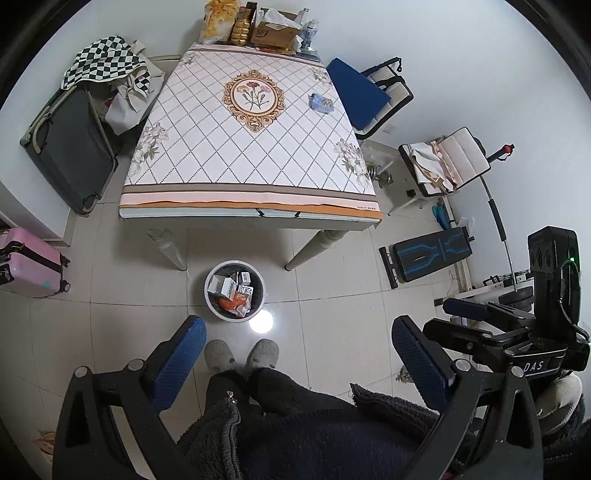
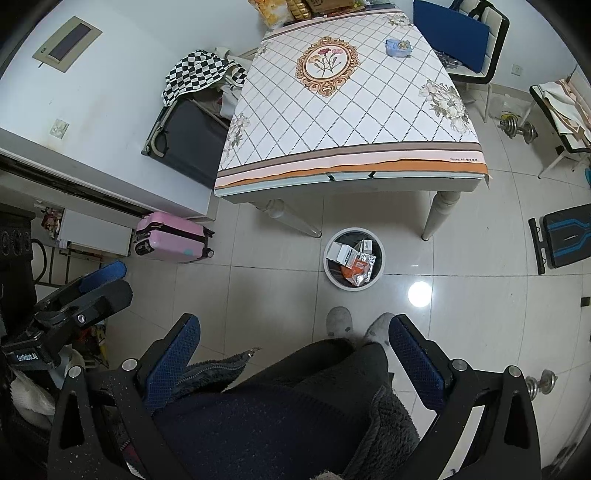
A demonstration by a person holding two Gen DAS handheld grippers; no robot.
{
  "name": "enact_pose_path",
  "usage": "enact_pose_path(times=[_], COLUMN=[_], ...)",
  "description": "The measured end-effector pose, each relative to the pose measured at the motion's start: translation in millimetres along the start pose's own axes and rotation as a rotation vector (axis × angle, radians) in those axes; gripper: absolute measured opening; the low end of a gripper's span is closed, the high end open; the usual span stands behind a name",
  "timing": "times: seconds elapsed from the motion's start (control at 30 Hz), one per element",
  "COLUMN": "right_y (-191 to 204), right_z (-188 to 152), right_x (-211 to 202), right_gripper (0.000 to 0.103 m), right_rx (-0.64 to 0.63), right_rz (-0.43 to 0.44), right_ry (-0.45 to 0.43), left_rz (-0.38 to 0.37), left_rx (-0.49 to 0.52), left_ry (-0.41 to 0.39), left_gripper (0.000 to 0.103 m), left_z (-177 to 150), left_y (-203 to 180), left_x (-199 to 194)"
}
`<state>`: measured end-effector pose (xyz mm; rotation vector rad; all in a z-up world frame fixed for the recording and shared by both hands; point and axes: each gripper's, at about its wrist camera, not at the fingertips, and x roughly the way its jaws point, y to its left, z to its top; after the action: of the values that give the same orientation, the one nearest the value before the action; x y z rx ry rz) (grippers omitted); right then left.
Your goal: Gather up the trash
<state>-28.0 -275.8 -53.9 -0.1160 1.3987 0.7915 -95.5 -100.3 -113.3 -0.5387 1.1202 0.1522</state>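
A round white trash bin (image 1: 258,282) stands on the floor in front of the table, holding small boxes and an orange wrapper; it also shows in the right wrist view (image 2: 328,269). A small blue packet (image 1: 321,102) lies on the patterned tablecloth (image 1: 207,158) near its right edge, also seen in the right wrist view (image 2: 398,48). My left gripper (image 1: 299,343) is open and empty, held high above my slippers. My right gripper (image 2: 295,339) is open and empty too, beside the left one; it also appears in the left wrist view (image 1: 461,314).
Snack bags and a cardboard box (image 1: 273,31) crowd the table's far end. A dark suitcase (image 1: 74,147) with checkered cloth stands left, a pink suitcase (image 2: 170,236) nearer. Chairs (image 1: 373,92), a workout bench (image 1: 432,254) and dumbbells (image 2: 517,127) are on the right.
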Motion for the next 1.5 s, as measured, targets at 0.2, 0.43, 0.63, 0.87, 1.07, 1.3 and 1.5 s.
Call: enact_pose_path(times=[0.2, 0.43, 0.63, 0.87, 1.07, 1.3, 1.5], right_y=[-5.8, -7.1, -10.3, -12.6, -10.7, -11.0, -12.1], right_z=[-3.3, -3.6, -4.1, -4.6, -3.6, -2.3, 0.0], right_x=[-0.8, -1.4, -2.1, -3.1, -4.0, -4.3, -4.4], right_gripper=[0.103, 0.103, 0.103, 0.103, 0.103, 0.103, 0.103], right_rx=[-0.001, -0.001, -0.003, -0.007, -0.007, -0.001, -0.002], right_rz=[0.001, 0.004, 0.009, 0.013, 0.019, 0.024, 0.024], right_ry=[0.002, 0.003, 0.012, 0.019, 0.021, 0.024, 0.026], left_rz=[-0.003, -0.017, -0.028, -0.034, -0.033, -0.044, -0.043], left_rx=[-0.003, -0.011, -0.022, -0.025, -0.026, -0.034, -0.034], left_ry=[0.002, 0.012, 0.016, 0.020, 0.020, 0.026, 0.026], left_gripper=[0.103, 0.103, 0.103, 0.103, 0.103, 0.103, 0.103], left_z=[-0.6, -2.8, -2.4, -2.8, -2.7, -4.4, -4.2], left_y=[-1.5, -1.9, -0.6, -0.1, -0.4, -0.8, -0.7], left_x=[1.1, 4.5, 6.2, 7.9, 8.4, 11.2, 11.1])
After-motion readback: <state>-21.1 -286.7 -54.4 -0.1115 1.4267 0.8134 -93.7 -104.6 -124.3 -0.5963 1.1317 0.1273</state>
